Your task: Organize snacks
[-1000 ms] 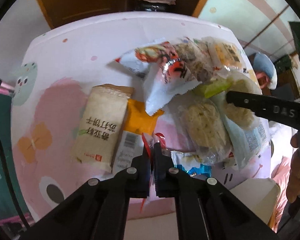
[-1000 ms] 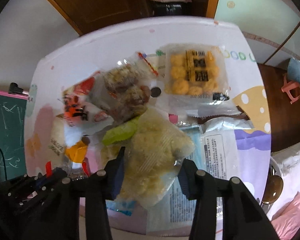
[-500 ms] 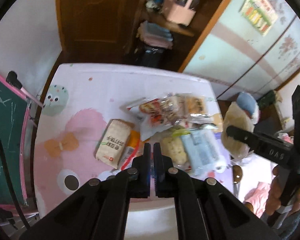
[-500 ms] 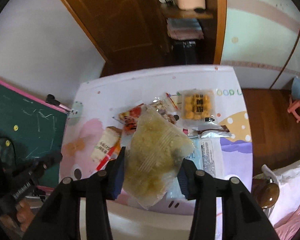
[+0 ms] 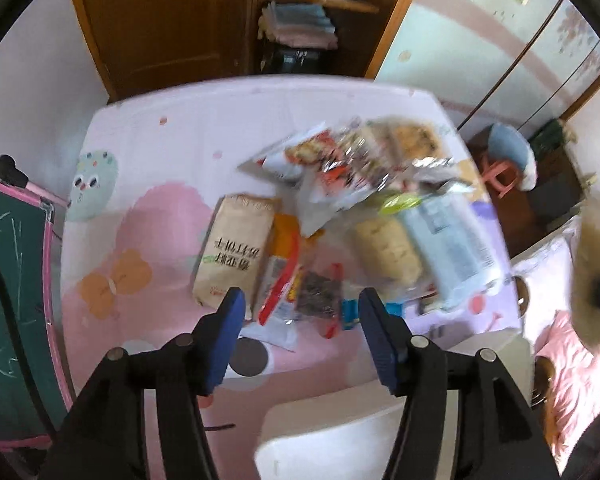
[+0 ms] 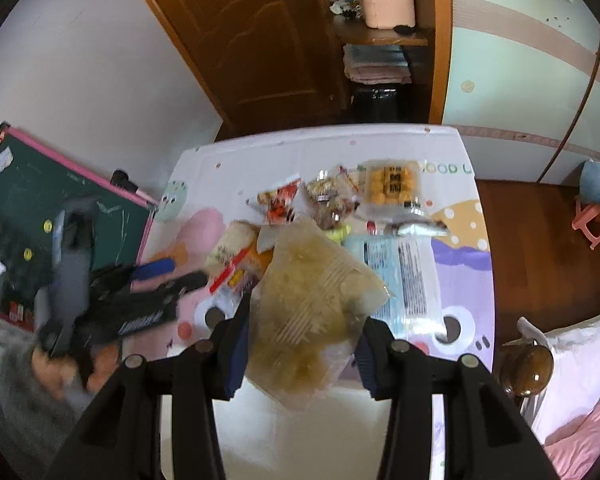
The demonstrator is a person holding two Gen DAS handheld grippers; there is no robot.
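Observation:
A heap of snack packets lies on the pastel cartoon table [image 5: 148, 208]. In the left wrist view my left gripper [image 5: 300, 320] is open and empty, above the table's near edge. Under it lie a red-edged packet [image 5: 284, 292], a tan cracker pack [image 5: 236, 256] and a pale blue packet [image 5: 452, 248]. In the right wrist view my right gripper [image 6: 304, 320] is shut on a clear bag of yellow puffed snacks [image 6: 312, 312], held well above the table [image 6: 460, 264]. The left gripper also shows in that view [image 6: 168, 276], blurred. A tray of orange biscuits [image 6: 394, 184] lies further back.
A white container [image 5: 340, 440] stands below the table's near edge, also seen in the right wrist view [image 6: 300, 440]. A green chalkboard [image 5: 8, 280] leans at the left. A wooden door [image 6: 260, 40] and shelves are behind the table. A pink stool [image 6: 596, 216] stands at the right.
My left gripper has opened; the red-edged packet it held now lies on the table. My right gripper has lifted the clear bag of puffed snacks up off the heap.

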